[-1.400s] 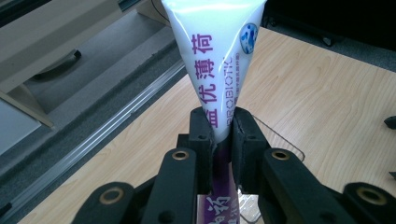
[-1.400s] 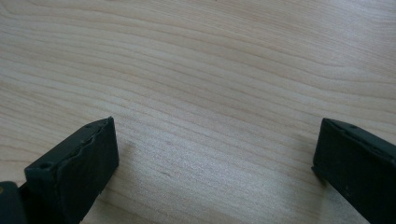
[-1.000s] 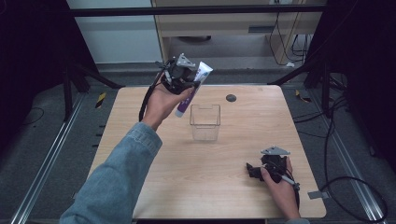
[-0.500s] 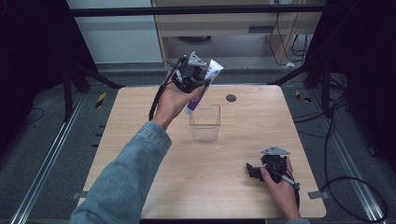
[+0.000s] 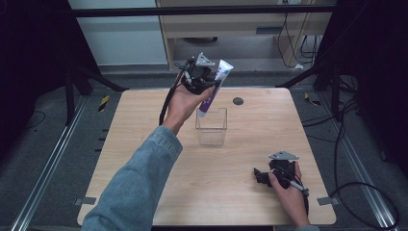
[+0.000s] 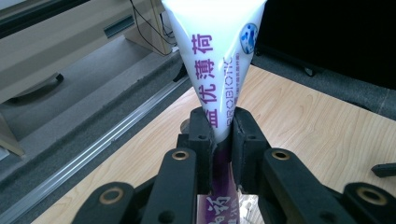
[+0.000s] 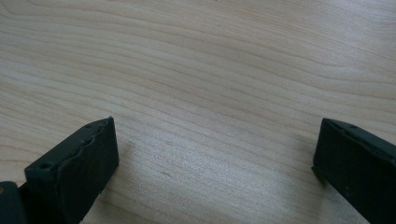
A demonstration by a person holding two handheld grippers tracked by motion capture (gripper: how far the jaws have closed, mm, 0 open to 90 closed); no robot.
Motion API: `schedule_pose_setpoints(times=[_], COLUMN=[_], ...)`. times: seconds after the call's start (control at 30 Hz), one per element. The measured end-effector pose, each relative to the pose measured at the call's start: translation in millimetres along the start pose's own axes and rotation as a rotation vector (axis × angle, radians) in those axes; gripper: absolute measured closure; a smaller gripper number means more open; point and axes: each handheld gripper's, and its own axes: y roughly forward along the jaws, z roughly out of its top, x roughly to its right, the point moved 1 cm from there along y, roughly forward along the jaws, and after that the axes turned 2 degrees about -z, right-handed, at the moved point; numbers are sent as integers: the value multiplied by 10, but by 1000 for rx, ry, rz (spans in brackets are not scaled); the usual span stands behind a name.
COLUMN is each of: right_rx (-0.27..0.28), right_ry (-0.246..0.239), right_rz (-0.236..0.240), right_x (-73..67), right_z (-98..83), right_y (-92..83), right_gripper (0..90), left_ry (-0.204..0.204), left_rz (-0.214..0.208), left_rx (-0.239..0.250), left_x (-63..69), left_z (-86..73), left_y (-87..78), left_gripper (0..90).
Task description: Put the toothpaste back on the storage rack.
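Left gripper (image 5: 204,79): raised above the far half of the table, its jaws clamped on a toothpaste tube, with a grey three-cornered plate on top.
Grip: in the left gripper view the black pads (image 6: 201,133) squeeze the tube at its narrow part, one on each side.
Toothpaste tube (image 5: 211,91): white and purple, tilted, its flat wide end up and away, its lower end hanging just over the clear container's rim.
Clear container (image 5: 211,126): a square see-through box standing upright near the middle of the table, just beneath the tube.
Right gripper (image 5: 262,175): resting low at the near right of the table, well apart from the container, jaws spread wide with bare wood between them.
Table (image 5: 269,125): light wood.
Dark disc (image 5: 237,101): lies near the far edge, right of the container.
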Motion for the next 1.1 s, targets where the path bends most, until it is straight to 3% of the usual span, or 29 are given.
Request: schedule_pose_setpoints(times=[0.3, 0.53, 1.1], right_rx=[-1, 0, -3], right_ry=[0, 5, 4], right_rz=[0, 2, 1], right_x=[0, -3, -3], right_z=[0, 1, 0], right_y=[-1, -1, -1], right_gripper=[3, 3, 3], left_ry=[24, 22, 24], left_rz=[-21, -31, -40], left_rx=[33, 28, -31], left_x=[88, 126, 88], left_z=[35, 27, -242], left_y=[51, 120, 314], left_gripper=[796, 796, 796])
